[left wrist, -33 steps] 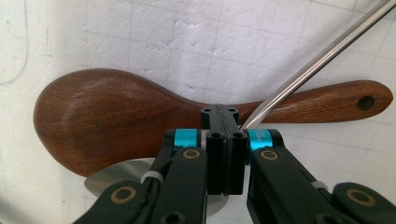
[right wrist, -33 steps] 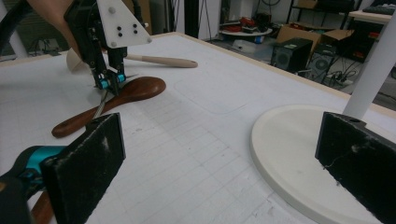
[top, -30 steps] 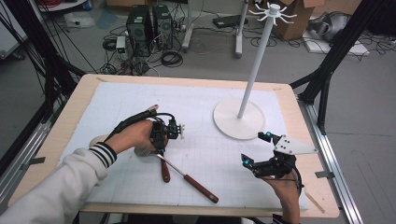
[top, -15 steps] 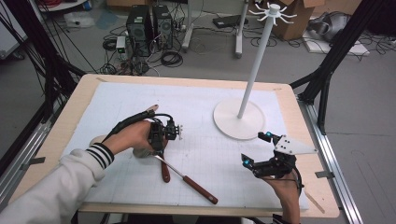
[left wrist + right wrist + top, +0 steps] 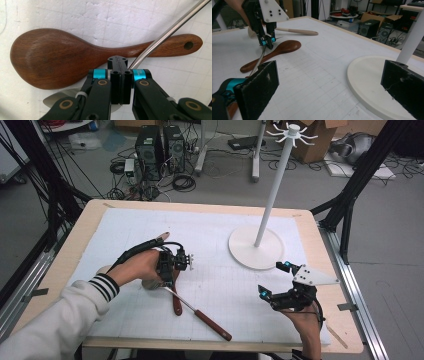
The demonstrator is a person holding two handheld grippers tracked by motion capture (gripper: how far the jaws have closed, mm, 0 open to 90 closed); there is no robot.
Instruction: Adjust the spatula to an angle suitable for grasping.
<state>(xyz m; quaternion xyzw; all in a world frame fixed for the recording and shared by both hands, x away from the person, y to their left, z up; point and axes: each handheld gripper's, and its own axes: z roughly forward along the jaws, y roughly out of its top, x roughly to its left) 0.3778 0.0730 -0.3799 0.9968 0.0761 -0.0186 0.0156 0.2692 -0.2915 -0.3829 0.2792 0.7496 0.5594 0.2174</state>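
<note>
While both hands rest over the worktop [image 5: 100,230]:
Left hand-held gripper [image 5: 119,65]: jaws pressed together, at the steel shaft of a ladle [image 5: 165,36].
Ladle: lies across the wooden spoon [image 5: 57,60].
Right hand-held gripper [image 5: 329,82]: jaws apart, nothing between them, near the white stand [image 5: 256,247].

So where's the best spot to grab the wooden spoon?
Its thin handle, near the hole end, coming straight down from above with the jaws across it. The wooden spoon lies flat, its bowl looks too wide and round, and a steel shaft crosses the neck.
</note>
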